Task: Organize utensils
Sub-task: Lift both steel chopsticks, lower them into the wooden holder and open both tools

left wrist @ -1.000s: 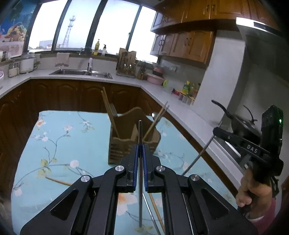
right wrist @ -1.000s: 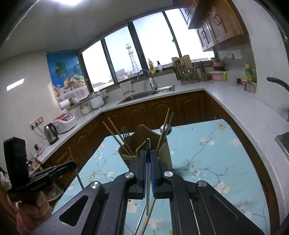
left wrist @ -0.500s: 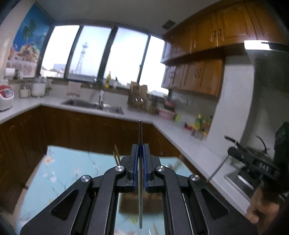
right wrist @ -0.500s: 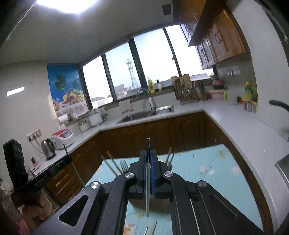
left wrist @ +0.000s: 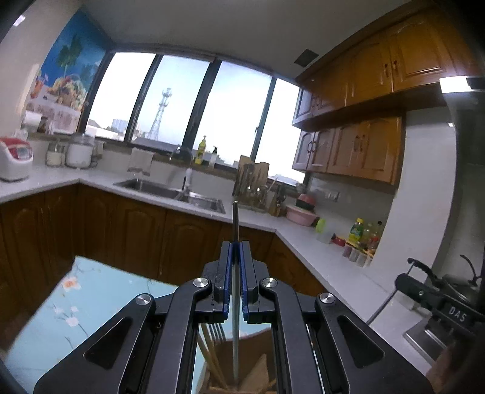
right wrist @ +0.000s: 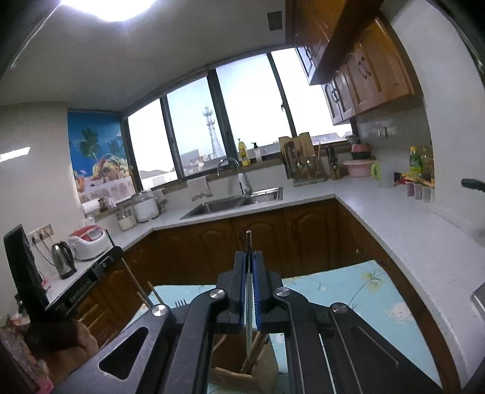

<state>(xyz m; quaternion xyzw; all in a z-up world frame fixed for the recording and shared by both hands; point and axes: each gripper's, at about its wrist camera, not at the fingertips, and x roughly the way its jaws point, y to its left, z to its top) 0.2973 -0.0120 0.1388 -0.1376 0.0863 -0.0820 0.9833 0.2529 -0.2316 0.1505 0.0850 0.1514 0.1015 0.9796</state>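
turquoise floral tablecloth (left wrist: 91,291); white counter (right wrist: 394,212), wooden cabinets (left wrist: 363,145).

Daylit windows (left wrist: 182,100) blow out; ceiling light (right wrist: 109,7) glares; edges bend, perhaps slightly blurred.

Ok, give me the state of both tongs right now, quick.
Left tongs: closed on a thin metal chopstick, above the wooden utensil holder.
Right tongs: closed on another metal chopstick, over the same holder.
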